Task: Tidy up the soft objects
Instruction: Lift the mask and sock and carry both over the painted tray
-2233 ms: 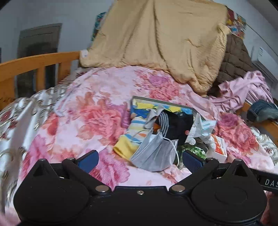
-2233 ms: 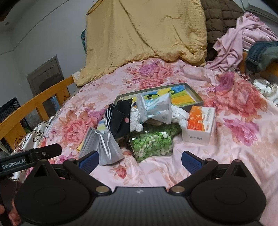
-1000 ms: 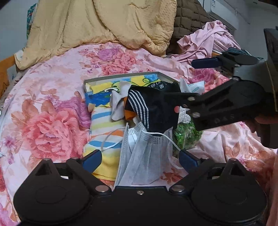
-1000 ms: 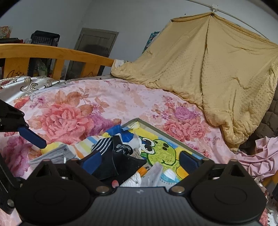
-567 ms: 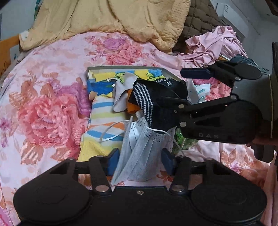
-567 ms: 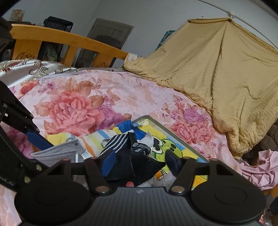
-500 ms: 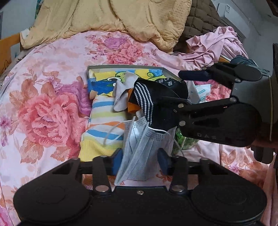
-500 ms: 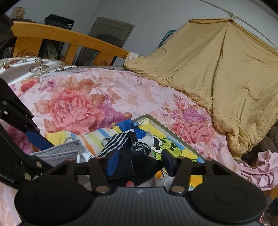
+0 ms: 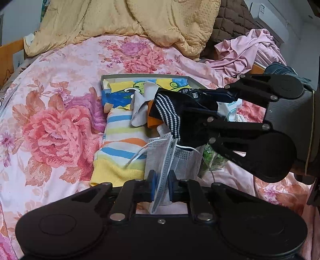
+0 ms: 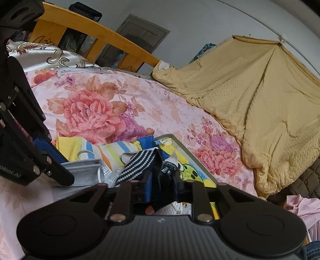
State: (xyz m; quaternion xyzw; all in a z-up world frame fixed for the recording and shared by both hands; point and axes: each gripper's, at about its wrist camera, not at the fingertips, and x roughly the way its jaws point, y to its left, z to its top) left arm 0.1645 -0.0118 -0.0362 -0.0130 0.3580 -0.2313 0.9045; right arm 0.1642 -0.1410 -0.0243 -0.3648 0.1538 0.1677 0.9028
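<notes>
The left gripper (image 9: pixel 161 185) has just been closing, and its blue fingers (image 9: pixel 153 185) now pinch the near edge of a gray mask (image 9: pixel 174 158). The mask lies low on the bed (image 9: pixel 50 90), at the front of a small pile. One white ear loop (image 9: pixel 138 157) of the mask trails over a striped sock (image 9: pixel 122 148) just to its left. The sock has yellow, blue and orange bands and lies flat on the pink flower sheet.

The right gripper (image 10: pixel 162 189) has also just been closing. Its fingers (image 10: pixel 149 189) now squeeze a black sock (image 9: pixel 180 112) that has white dots on one band. In the left view, this gripper reaches in from the right side, and the black sock sits bunched at its tips, above the mask. A gray cloth (image 9: pixel 140 108) and a bit of orange cloth (image 9: pixel 153 121) lie beside the black sock.

Behind the pile is a flat box (image 9: pixel 144 77) with a bright cartoon picture inside. Some green stuff in a clear bag (image 9: pixel 213 158) peeks out under the right gripper. A white pack (image 9: pixel 232 111) shows behind it.

Farther back on the bed, a big tan blanket (image 9: pixel 140 18) is heaped up. A pink cloth (image 9: pixel 252 52) is crumpled at the right. A wooden bed rail (image 10: pixel 96 30) runs along the far side in the right view.
</notes>
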